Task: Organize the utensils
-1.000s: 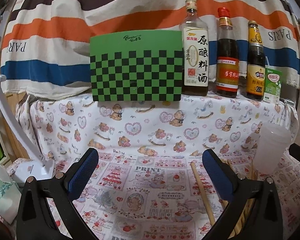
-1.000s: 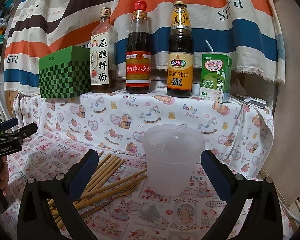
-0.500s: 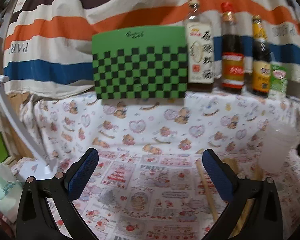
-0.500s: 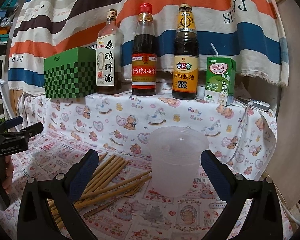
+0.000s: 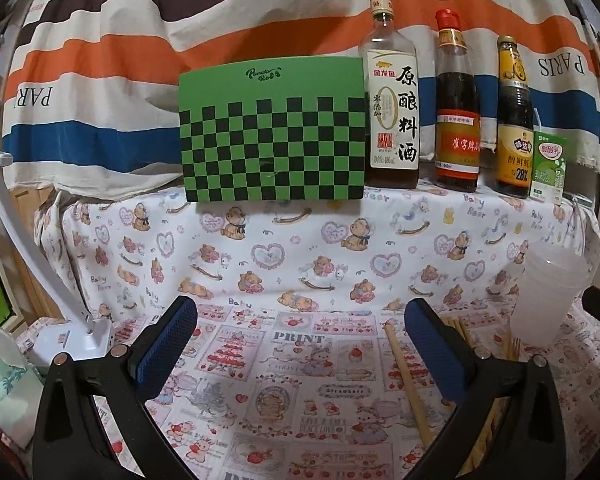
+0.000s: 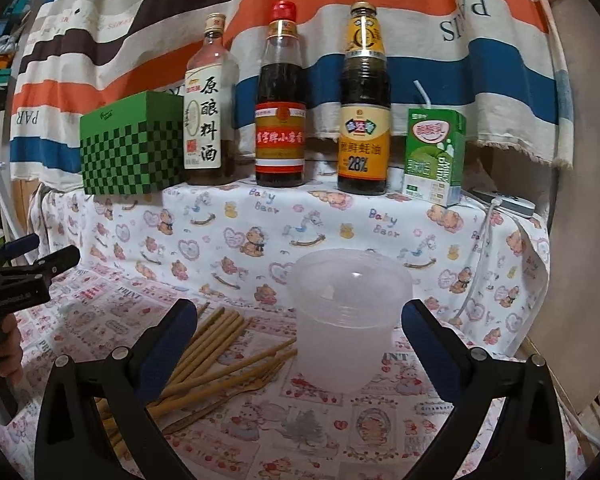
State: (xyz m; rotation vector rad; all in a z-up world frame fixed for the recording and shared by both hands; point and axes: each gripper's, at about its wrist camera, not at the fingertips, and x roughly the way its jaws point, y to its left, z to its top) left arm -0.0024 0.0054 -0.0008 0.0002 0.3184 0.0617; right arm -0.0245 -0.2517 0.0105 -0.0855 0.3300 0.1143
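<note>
Your left gripper [image 5: 300, 340] and right gripper [image 6: 298, 340]: both released, holding nothing. Wooden chopsticks [image 6: 220, 344] lie loose left of the translucent cup [image 6: 346, 316].

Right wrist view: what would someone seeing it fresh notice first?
Probably the row on the raised shelf at the back: a green checkered box, three sauce bottles and a green drink carton, before a striped cloth. Lower down, a translucent plastic cup stands on the printed tablecloth between the open right gripper's fingers, with wooden chopsticks scattered just left of it.
</note>
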